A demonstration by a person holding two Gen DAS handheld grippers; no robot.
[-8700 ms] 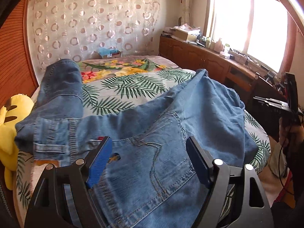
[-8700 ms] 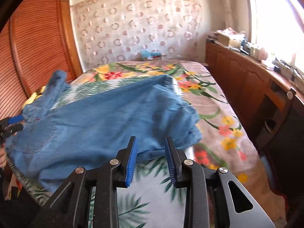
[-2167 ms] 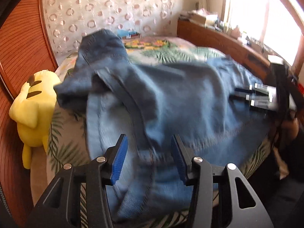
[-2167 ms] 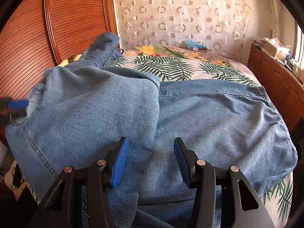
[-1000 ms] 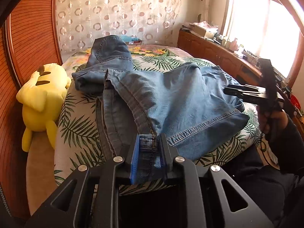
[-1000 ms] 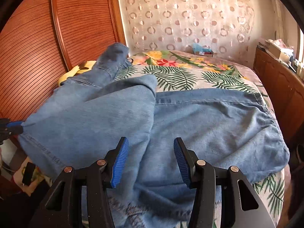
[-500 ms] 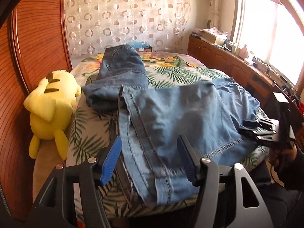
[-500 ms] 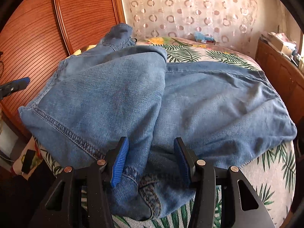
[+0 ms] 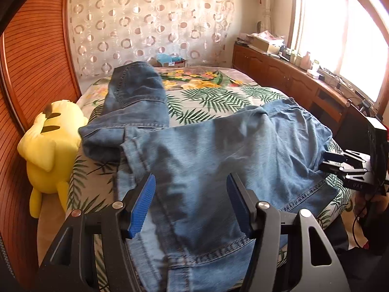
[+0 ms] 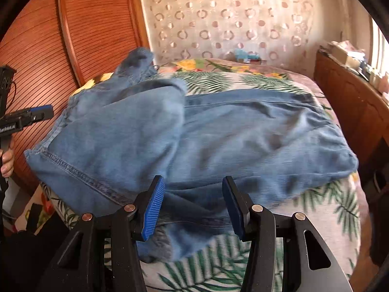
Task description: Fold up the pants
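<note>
Blue jeans (image 9: pixel 218 155) lie across the near end of the bed, one leg folded over the other, its hem near the front edge. A second part of the jeans (image 9: pixel 138 90) stretches toward the far left. My left gripper (image 9: pixel 190 204) is open and empty just above the hem. My right gripper (image 10: pixel 192 206) is open and empty over the jeans (image 10: pixel 218 133) at the bed's near side. The right gripper also shows at the right edge of the left wrist view (image 9: pixel 345 168), the left gripper at the left edge of the right wrist view (image 10: pixel 29 116).
A yellow plush toy (image 9: pixel 51 146) sits at the bed's left side by the wooden slatted wall (image 9: pixel 29 73). The leaf-print bedspread (image 9: pixel 218 97) is bare beyond the jeans. A wooden cabinet (image 9: pixel 291 77) with clutter runs along the window side.
My left gripper let go of the jeans hem and opened a second ago; the leg now lies folded flat on the bed. Both grippers have shifted slightly closer over the jeans.
</note>
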